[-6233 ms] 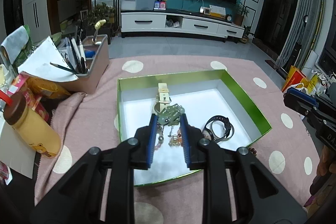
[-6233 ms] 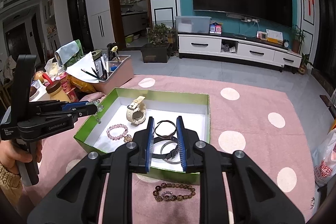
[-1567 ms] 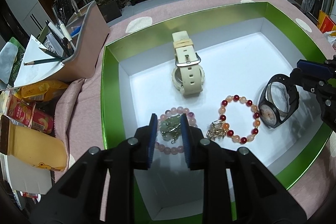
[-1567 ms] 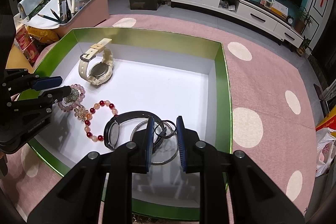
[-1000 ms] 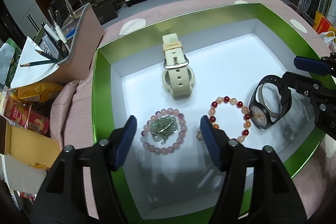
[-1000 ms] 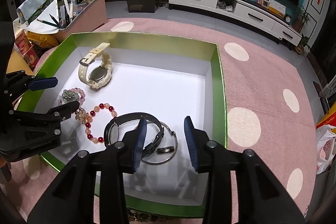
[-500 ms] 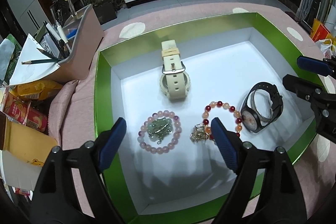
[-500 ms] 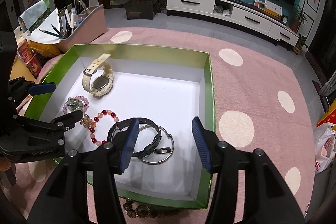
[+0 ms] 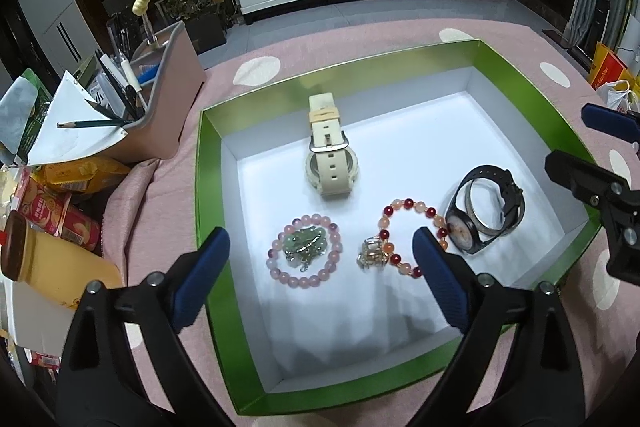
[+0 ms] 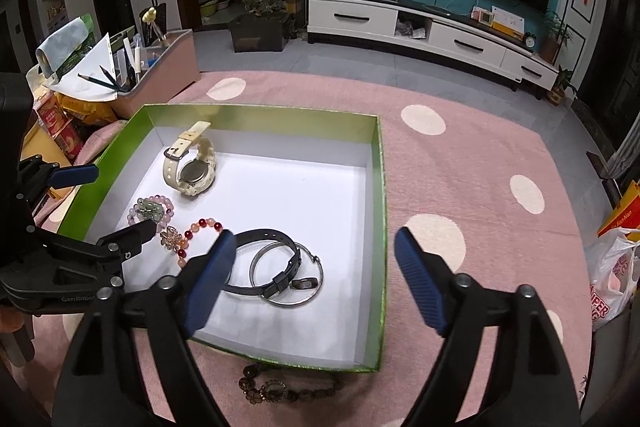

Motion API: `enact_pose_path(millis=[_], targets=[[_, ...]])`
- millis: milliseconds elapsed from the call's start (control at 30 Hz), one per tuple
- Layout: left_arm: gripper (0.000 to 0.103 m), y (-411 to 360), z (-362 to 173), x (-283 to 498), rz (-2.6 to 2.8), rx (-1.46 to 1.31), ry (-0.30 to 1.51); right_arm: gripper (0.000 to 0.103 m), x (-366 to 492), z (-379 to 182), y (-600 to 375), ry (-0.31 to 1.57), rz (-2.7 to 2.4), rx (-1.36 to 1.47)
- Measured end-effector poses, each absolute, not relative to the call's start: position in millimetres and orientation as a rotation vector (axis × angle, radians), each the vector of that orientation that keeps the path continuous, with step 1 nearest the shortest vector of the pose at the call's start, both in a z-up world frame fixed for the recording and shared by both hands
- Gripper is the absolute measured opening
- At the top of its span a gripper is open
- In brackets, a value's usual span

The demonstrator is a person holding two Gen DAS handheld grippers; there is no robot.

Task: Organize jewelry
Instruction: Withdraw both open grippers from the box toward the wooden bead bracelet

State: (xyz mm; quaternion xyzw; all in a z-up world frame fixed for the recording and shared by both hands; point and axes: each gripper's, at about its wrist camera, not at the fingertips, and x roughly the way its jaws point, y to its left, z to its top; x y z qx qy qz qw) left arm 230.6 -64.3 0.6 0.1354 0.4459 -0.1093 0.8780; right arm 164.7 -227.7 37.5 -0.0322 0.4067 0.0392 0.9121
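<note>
**Both hand-held grippers empty above the box; one bracelet still outside**

Left wrist view: the left hand-held gripper [image 9: 320, 263] hangs over the near part of the green box [image 9: 208, 187], its jaws spread wide after just opening, with nothing pressed between them. Below it lies the pink bead bracelet [image 9: 305, 256] with a green pendant [image 9: 306, 243] resting inside its ring. Just beside that is the red-and-orange bead bracelet [image 9: 404, 223] with a gold charm [image 9: 373, 254]. The cream watch [image 9: 331, 163] lies farther back, the black watch [image 9: 486, 213] toward the right wall. The right hand-held gripper [image 9: 592, 143] shows at the right edge.

Right wrist view: the right hand-held gripper [image 10: 312, 271] is likewise wide apart, having just opened, holding nothing. Beneath it the black watch lies with a silver bangle [image 10: 288, 277] overlapping its strap. On the pink dotted cloth [image 10: 460, 167] covering the desk, a dark brown bead bracelet [image 10: 280, 389] lies just outside the box's near wall.

By my reading, most pieces are already in the box; the brown bracelet is the one left to bring in.
</note>
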Motion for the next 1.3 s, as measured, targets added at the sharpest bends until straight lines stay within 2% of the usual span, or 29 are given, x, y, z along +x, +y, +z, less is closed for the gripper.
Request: enact_pose_path(millis=[200,1300], targets=[[0.100,-62,7,224,-0.222,0.263,0.913,0.091,151,47,-230,0.812,0.077,-0.060],[0.101,-69,36,151,-0.327,0.192,0.824,0.091,56,70,-266,0.719,0.084,0.015]])
